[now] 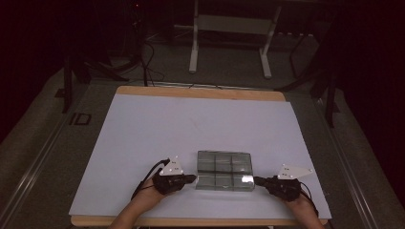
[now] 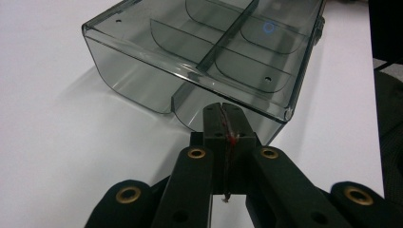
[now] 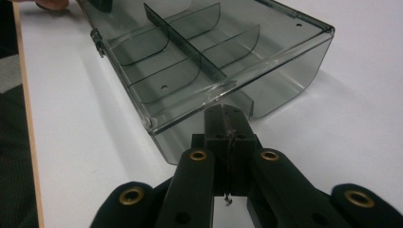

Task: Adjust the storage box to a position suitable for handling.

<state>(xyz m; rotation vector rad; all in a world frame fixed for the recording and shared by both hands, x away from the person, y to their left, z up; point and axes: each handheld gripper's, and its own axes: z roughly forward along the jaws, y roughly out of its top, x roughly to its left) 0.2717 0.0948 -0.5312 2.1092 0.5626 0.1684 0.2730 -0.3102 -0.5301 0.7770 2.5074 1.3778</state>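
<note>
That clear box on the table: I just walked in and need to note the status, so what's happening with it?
A person holds a gripper in each hand at either end of a smoky clear compartment box that lies on the white table. The left gripper and the right gripper both have their jaws shut, their tips at the box's end walls. Whether they touch it is hard to tell. The compartments look empty.

Dim, dark-edged high view; brighter gripper views, soft shadows, faint glare on the clear box (image 2: 204,57).
</note>
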